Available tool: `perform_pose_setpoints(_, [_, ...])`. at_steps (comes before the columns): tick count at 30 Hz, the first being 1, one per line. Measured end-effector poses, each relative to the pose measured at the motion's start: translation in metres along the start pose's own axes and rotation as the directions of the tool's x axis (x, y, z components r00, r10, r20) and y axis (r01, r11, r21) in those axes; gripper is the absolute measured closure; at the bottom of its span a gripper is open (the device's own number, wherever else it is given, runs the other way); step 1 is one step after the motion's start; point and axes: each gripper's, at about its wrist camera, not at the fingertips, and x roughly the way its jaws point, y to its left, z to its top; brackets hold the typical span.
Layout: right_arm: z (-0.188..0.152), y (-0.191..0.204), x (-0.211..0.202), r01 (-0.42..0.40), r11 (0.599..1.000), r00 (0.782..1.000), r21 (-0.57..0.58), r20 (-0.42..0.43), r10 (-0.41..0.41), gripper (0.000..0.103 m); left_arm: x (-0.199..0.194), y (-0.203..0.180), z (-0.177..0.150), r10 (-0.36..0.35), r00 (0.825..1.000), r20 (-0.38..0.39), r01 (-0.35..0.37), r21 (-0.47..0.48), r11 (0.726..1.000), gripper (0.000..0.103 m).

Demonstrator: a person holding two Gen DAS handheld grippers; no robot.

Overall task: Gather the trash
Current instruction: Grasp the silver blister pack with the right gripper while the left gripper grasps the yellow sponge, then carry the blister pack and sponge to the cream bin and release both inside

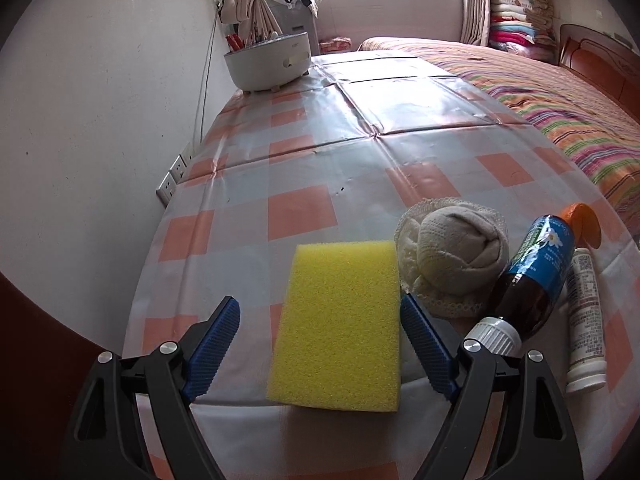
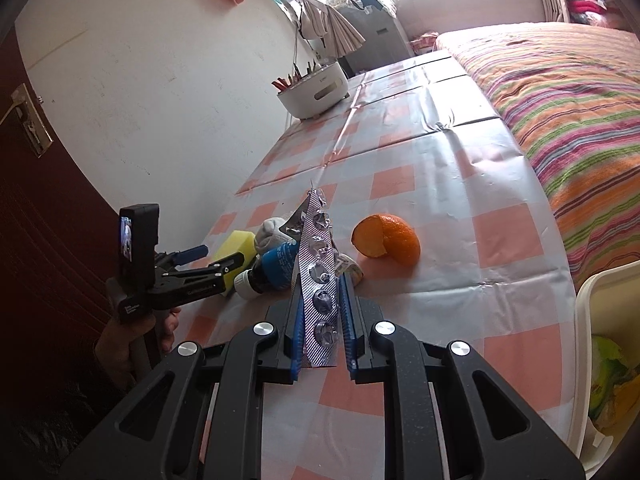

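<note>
My right gripper [image 2: 322, 284] is shut on an empty silver blister pack [image 2: 318, 276] and holds it upright above the checked table. My left gripper [image 1: 320, 316] is open, its jaws on either side of a yellow sponge [image 1: 340, 324] at the table's near edge; it also shows in the right wrist view [image 2: 192, 268]. Orange peel [image 2: 386, 242] lies on the table ahead of the right gripper. A brown bottle with a blue label [image 1: 528, 276], a white tube [image 1: 586, 320] and a rolled beige sock [image 1: 456, 256] lie right of the sponge.
A white bin [image 2: 588, 320] with scraps inside stands at the right table edge. A white pot holding utensils [image 1: 268, 60] sits at the far left by the wall. A striped bed [image 1: 560, 100] runs along the table's right side.
</note>
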Motion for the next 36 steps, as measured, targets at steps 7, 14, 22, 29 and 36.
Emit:
perform_pose_setpoints(7, [-0.002, 0.003, -0.003, -0.014, 1.0, 1.0, -0.002, 0.005, 0.014, 0.088, 0.009, 0.0, -0.002, -0.008, 0.999, -0.032, 0.008, -0.011, 1.0, 0.023])
perform_pose_setpoints(14, [-0.002, 0.003, -0.005, -0.013, 1.0, 1.0, -0.003, 0.018, 0.013, 0.088, 0.018, 0.007, -0.005, -0.056, 0.996, -0.062, 0.051, -0.08, 0.995, 0.037])
perform_pose_setpoints(22, [-0.003, 0.001, -0.014, -0.009, 1.0, 0.999, 0.001, 0.042, 0.009, 0.088, -0.008, 0.018, -0.002, -0.037, 0.998, 0.053, 0.045, -0.157, 0.987, 0.047])
perform_pose_setpoints(29, [-0.001, -0.003, -0.026, 0.03, 1.0, 0.997, -0.003, 0.074, -0.029, 0.088, -0.056, -0.003, 0.006, -0.059, 0.975, 0.213, 0.093, -0.156, 0.983, 0.047])
perform_pose_setpoints(36, [0.0, -0.027, -0.047, 0.1, 0.994, 0.987, 0.038, 0.126, -0.104, 0.088, -0.09, -0.055, 0.006, -0.179, 0.936, 0.304, 0.208, -0.066, 0.976, 0.047])
